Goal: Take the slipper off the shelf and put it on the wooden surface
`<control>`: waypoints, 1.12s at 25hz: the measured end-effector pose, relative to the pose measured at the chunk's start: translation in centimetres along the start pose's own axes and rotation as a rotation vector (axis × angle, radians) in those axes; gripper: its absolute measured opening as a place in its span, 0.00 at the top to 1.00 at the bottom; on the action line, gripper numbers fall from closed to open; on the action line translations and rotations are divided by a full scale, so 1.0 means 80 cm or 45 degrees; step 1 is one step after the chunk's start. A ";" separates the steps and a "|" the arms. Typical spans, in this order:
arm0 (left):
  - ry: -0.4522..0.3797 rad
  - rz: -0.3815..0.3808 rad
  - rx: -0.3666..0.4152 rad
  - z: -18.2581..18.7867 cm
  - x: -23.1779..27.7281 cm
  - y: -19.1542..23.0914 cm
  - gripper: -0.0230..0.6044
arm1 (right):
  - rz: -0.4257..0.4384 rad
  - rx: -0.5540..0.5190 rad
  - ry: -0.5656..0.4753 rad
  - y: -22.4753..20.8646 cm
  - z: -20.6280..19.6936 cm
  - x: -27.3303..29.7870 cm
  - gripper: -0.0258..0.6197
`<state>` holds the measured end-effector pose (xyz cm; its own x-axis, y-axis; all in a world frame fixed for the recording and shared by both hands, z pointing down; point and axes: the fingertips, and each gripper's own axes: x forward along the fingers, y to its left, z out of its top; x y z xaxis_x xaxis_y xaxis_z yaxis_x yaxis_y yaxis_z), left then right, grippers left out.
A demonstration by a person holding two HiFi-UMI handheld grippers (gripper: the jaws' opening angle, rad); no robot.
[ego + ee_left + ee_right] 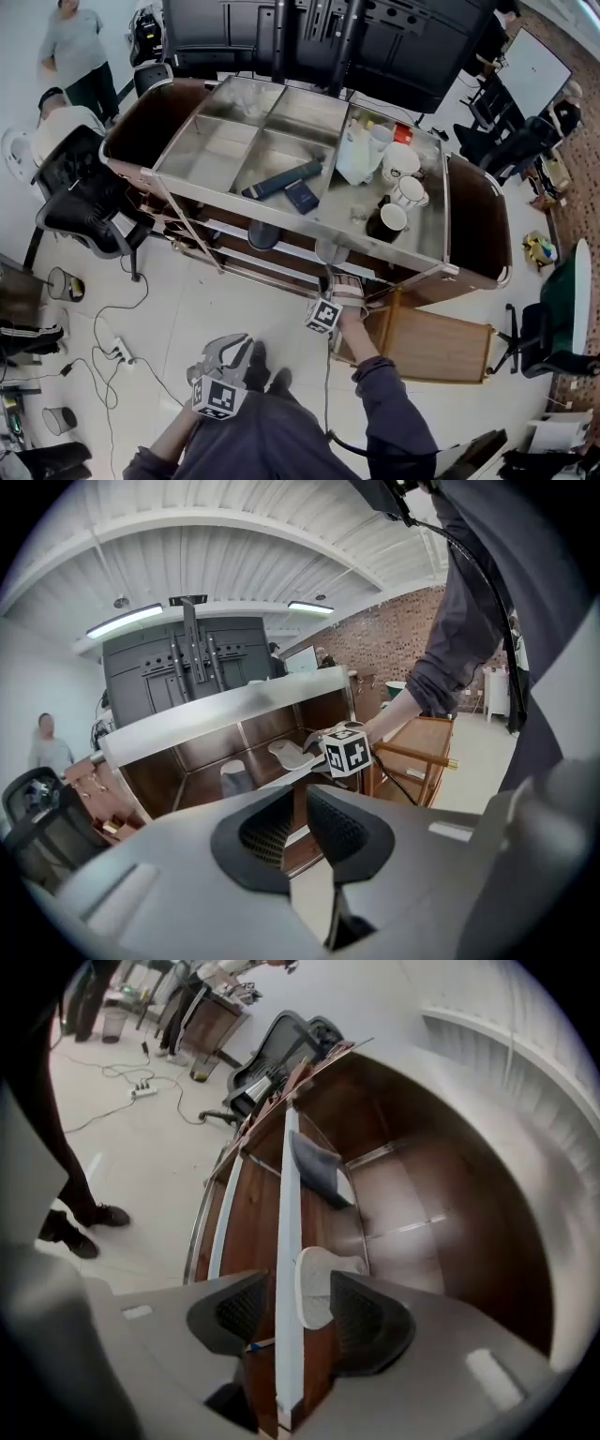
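A white slipper (pixel 319 1283) lies on the cart's lower shelf (pixel 394 1204), its heel between the pads of my right gripper (pixel 300 1288). That gripper is open; the pads do not press the slipper, and the shelf's white front rail (pixel 286 1204) runs between the jaws too. A grey slipper (pixel 319 1171) lies further along the shelf. From the head view my right gripper (pixel 339 278) reaches under the steel top. The wooden surface (pixel 441 347) sticks out at the cart's right. My left gripper (pixel 232 349) hangs low near my body, shut and holding nothing (pixel 300 803).
The cart's steel top (pixel 234 141) carries mugs (pixel 398 164), a white jug (pixel 354 150) and dark blue items (pixel 281 178). An office chair (pixel 84 202) stands left of the cart. Cables and a power strip (pixel 117 349) lie on the floor. A person (pixel 80 52) stands at the back left.
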<state>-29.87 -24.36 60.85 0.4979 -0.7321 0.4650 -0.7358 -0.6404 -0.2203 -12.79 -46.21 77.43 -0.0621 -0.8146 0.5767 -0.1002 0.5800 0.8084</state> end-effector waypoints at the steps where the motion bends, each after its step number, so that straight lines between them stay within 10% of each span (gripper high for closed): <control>1: 0.011 0.019 -0.011 -0.004 -0.001 0.012 0.87 | -0.003 -0.051 0.023 0.001 -0.001 0.018 0.64; 6: 0.078 0.059 -0.067 -0.038 -0.003 0.060 0.87 | -0.008 -0.188 0.173 0.000 -0.014 0.078 0.60; 14: 0.056 -0.029 -0.073 -0.035 0.016 0.073 0.87 | -0.094 -0.029 0.068 -0.017 0.001 0.015 0.90; 28: -0.062 -0.218 0.080 0.038 0.046 -0.120 0.88 | -0.323 0.074 -0.190 0.012 -0.076 -0.323 0.90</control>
<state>-19.60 -21.63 62.06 0.6361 -0.6203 0.4589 -0.6091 -0.7688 -0.1950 -5.25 -24.55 64.01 -0.1724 -0.9280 0.3304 -0.1876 0.3602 0.9138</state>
